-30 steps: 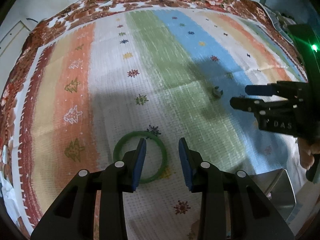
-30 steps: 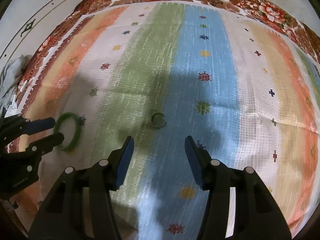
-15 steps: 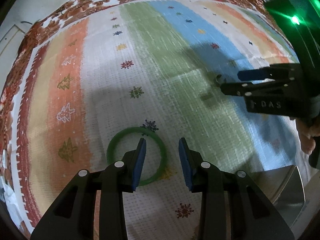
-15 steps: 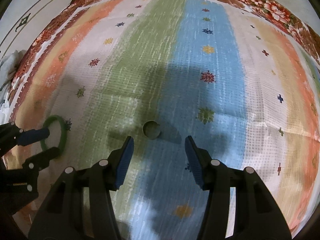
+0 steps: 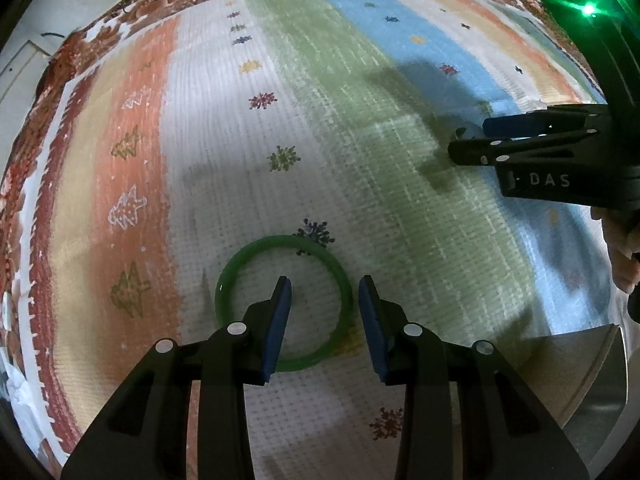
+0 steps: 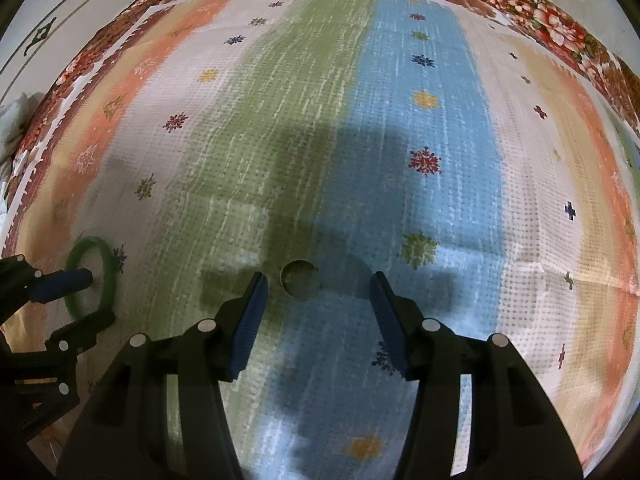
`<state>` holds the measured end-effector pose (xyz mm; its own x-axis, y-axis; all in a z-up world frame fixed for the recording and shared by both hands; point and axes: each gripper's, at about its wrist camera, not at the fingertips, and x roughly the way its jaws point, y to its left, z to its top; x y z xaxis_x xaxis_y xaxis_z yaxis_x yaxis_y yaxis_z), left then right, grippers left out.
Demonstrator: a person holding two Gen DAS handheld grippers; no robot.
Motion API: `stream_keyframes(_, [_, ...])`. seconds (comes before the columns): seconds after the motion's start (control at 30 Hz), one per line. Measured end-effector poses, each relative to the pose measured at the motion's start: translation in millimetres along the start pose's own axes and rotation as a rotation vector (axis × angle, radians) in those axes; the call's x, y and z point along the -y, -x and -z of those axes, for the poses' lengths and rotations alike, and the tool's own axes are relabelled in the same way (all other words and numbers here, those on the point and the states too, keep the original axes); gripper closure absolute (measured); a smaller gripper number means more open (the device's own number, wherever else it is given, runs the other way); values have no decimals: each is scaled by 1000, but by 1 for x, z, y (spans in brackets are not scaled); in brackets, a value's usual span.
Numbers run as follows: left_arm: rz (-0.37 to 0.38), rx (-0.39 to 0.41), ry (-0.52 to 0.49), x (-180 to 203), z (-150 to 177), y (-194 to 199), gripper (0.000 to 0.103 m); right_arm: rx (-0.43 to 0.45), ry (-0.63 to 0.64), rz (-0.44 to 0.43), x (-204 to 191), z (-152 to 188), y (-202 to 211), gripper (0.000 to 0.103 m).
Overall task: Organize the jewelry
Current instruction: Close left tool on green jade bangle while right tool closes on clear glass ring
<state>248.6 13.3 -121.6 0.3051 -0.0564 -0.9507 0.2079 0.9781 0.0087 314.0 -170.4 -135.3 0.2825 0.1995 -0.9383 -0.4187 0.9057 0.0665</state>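
Observation:
A green bangle (image 5: 240,276) lies flat on the striped cloth. My left gripper (image 5: 323,284) is open and low over it; its left finger stands inside the ring and its right finger outside the ring's right rim. The bangle also shows at the far left of the right wrist view (image 6: 105,264). A small open metal ring (image 6: 299,280) lies on the green-blue stripe border. My right gripper (image 6: 318,280) is open, with the small ring between its fingers, closer to the left one. In the left wrist view the right gripper (image 5: 466,140) hides most of that ring.
The striped cloth (image 6: 420,60) with small snowflake motifs covers the surface, with a red floral border at the far edge. A shiny metal tray or box (image 5: 600,368) sits at the lower right of the left wrist view.
Both grippers have come down and forward. The left finger now stands inside the bangle. The small ring now lies between the right gripper's fingers.

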Motion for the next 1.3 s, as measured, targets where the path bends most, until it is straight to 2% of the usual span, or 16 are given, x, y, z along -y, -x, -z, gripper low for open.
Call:
stream_keyframes(0.13, [0, -1, -3, 0, 1, -2, 68, 5, 6, 1, 0, 0, -1, 50])
stream_keyframes(0.37, [-7, -1, -10, 1, 2, -3, 69, 20, 9, -2, 0, 2, 0, 70])
stream_keyframes(0.5, [-3, 1, -10, 1, 2, -4, 74, 23, 14, -8, 0, 2, 0, 81])
stream_keyframes(0.6, [-5, 3, -11, 0, 3, -3, 81, 25, 21, -6, -1, 3, 0, 81])
stream_keyframes(0.7, [2, 1, -19, 1, 3, -3, 95, 27, 24, -4, -1, 3, 0, 82])
stream_keyframes(1.3, [38, 22, -22, 6, 4, 10, 96, 39, 8, 5, 2, 8, 9, 82])
